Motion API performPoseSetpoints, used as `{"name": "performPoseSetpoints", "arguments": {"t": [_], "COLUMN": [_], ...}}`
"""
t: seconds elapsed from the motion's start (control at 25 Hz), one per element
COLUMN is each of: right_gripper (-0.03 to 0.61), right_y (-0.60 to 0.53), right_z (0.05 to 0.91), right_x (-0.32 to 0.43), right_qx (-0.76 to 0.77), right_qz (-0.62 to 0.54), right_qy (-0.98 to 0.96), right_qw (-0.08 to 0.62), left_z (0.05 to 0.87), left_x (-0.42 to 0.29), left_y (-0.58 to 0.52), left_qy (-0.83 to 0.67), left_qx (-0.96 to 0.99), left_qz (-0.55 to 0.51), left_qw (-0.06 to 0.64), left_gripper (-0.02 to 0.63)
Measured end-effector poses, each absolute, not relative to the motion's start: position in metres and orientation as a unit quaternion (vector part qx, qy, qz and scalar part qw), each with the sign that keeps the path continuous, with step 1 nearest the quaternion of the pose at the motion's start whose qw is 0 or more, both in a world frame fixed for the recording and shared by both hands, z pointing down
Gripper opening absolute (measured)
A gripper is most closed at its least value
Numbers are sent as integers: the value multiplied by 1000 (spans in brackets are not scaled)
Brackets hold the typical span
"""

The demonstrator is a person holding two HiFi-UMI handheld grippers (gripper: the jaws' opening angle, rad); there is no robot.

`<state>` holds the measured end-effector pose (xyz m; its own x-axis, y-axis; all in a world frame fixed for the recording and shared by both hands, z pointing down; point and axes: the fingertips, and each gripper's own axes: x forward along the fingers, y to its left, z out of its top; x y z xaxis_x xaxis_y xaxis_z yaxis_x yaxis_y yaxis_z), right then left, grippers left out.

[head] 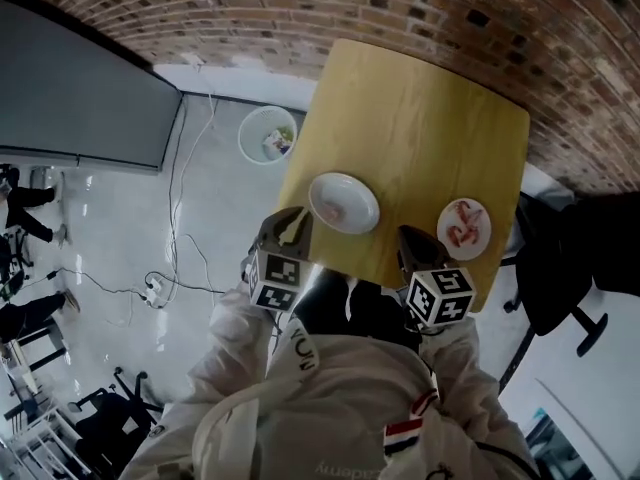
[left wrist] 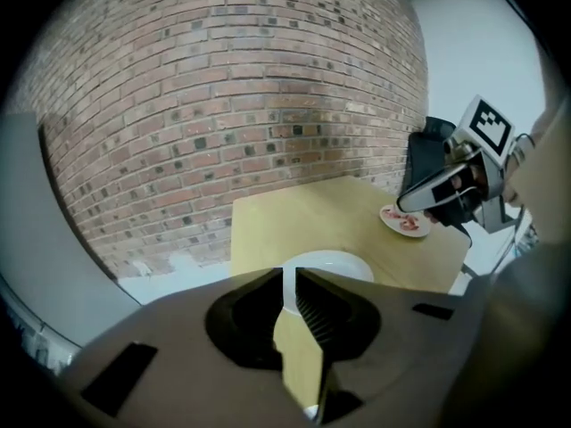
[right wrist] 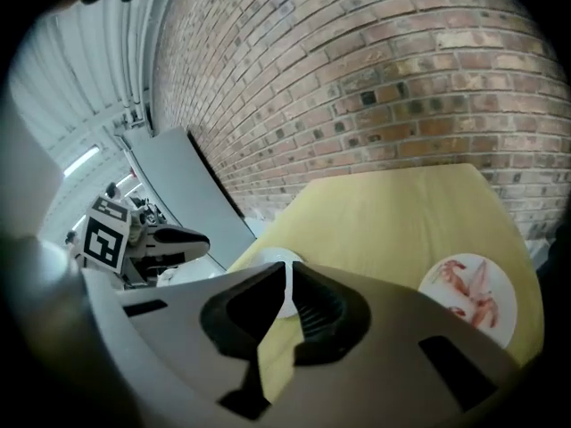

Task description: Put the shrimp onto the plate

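Observation:
On a yellow wooden table [head: 420,138] stand two plates. Near the front edge is the empty-looking white plate [head: 343,203], also seen as the white plate [left wrist: 335,261] just past my left jaws. To its right, a second plate [head: 464,224] carries pink shrimp [right wrist: 464,285]. My left gripper [head: 292,230] hovers at the table's front edge before the white plate, and my right gripper [head: 412,240] hangs just left of the shrimp plate. On both the left gripper [left wrist: 289,279] and the right gripper [right wrist: 287,270] the jaws stand together with only a slit, nothing between them.
A red brick wall [head: 300,8] runs behind the table. On the pale floor to the left sit a white bin [head: 268,133] with rubbish and loose cables [head: 175,268]. A black office chair [head: 560,258] stands at the table's right. A grey panel [head: 80,88] is far left.

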<state>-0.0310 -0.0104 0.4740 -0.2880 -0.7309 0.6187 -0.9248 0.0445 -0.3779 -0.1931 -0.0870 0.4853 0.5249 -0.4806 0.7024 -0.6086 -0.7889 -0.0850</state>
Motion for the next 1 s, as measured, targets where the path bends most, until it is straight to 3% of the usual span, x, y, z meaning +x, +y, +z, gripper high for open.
{"name": "performPoseSetpoints", "arguments": {"t": [0.68,0.8,1.0], "right_gripper": [28,87,87], "right_y": [-81,-87,-92], "right_z": [530,540,557], "right_x": [-122,-137,-155], "right_qx": [412,386,350], "right_qz": [378,384,374], "right_qy": [-778,-781,-783], "right_qw": [287,306,353], "left_z": [498,500,503], "left_x": [-277,-291,-310], "left_y": [-101,-103,-100], "left_qy": [-412,-427,-439], "left_qx": [835,829,822], "left_qz": [332,325,319], "left_qw": [149,161,174], "left_gripper": [49,49,49]}}
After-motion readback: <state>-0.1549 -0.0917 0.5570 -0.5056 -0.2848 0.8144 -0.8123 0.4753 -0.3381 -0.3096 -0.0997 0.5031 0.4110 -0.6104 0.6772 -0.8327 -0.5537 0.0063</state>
